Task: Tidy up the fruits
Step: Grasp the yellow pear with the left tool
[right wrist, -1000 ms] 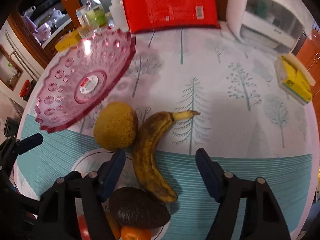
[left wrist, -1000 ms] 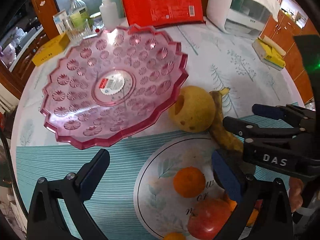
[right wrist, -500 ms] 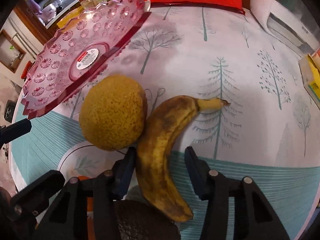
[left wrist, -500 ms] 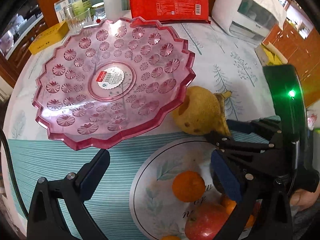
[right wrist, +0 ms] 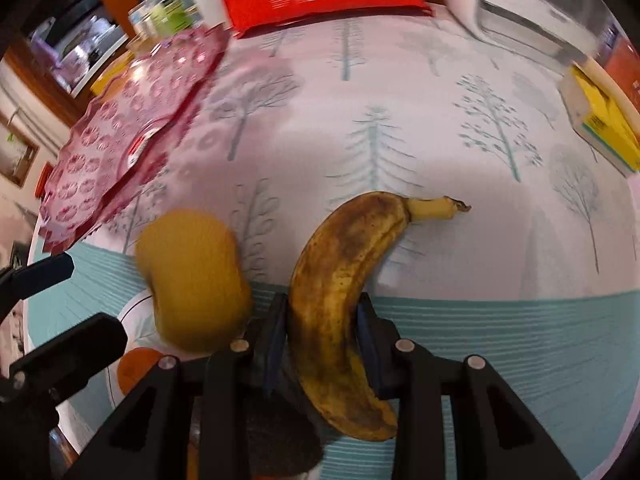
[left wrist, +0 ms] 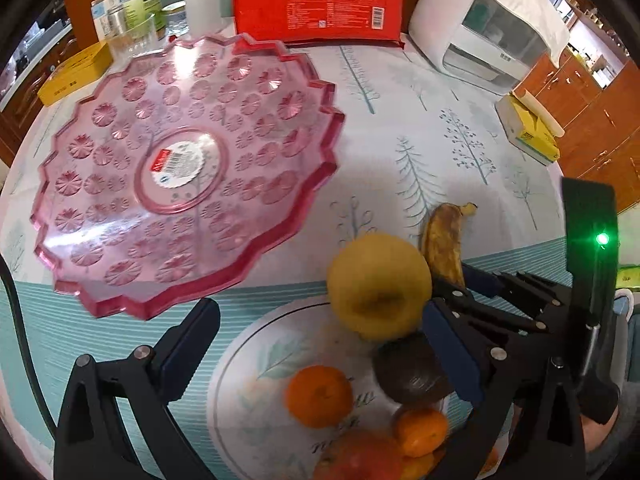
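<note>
In the right wrist view, the right gripper (right wrist: 322,336) sits at bottom centre, its jaws having just closed onto the browned banana (right wrist: 340,280), blue pads pressed against both sides of its lower half while the stem points to the upper right. A yellow pear (right wrist: 192,280) lies just left of it, blurred. In the left wrist view, the left gripper (left wrist: 320,344) spreads wide with nothing between its fingers, over the white plate (left wrist: 256,360) holding oranges; the pink dish (left wrist: 176,168) fills the upper left.
</note>
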Tool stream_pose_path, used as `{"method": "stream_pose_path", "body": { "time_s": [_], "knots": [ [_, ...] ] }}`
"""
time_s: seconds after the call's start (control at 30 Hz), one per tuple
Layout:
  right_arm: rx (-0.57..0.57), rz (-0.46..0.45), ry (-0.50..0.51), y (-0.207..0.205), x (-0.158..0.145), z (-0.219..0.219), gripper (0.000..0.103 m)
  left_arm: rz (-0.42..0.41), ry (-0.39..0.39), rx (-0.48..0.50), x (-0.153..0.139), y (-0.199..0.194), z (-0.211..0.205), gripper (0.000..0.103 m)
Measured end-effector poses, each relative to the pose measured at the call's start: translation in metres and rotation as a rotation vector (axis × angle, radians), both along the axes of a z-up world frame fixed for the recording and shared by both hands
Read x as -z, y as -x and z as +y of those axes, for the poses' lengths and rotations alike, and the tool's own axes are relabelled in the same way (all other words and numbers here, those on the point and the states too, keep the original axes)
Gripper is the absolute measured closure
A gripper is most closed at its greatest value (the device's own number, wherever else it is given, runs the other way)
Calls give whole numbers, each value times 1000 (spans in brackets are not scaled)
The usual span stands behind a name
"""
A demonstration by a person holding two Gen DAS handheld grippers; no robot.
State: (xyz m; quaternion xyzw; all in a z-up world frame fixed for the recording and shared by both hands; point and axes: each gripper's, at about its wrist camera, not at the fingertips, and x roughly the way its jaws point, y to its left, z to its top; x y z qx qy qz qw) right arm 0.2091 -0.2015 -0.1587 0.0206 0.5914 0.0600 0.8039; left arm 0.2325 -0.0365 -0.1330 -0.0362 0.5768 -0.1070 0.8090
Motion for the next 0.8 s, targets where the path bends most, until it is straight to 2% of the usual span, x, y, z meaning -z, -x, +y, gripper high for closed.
{"method": "stream_pose_path", "body": {
  "time_s": [0.3,0.43,0.67,0.73,0.8],
  "knots": [
    [79,-11,-23,8,-1,-35,70,58,1,20,21,-17,-31,3],
    [97,-19,-22,11,-2,-35,70,61,20,7,24,-26,-43,3],
    [129,-27,-8,13,-3,-43,70,114,-10,42,40,-39,-73,3],
    [136,-28,-5,14,-3,-46,70,116,-15,45,45,-41,-77,7],
    [145,-28,-9,17,-3,-50,70,131,-9,46,50,-43,-81,18]
  ]
}}
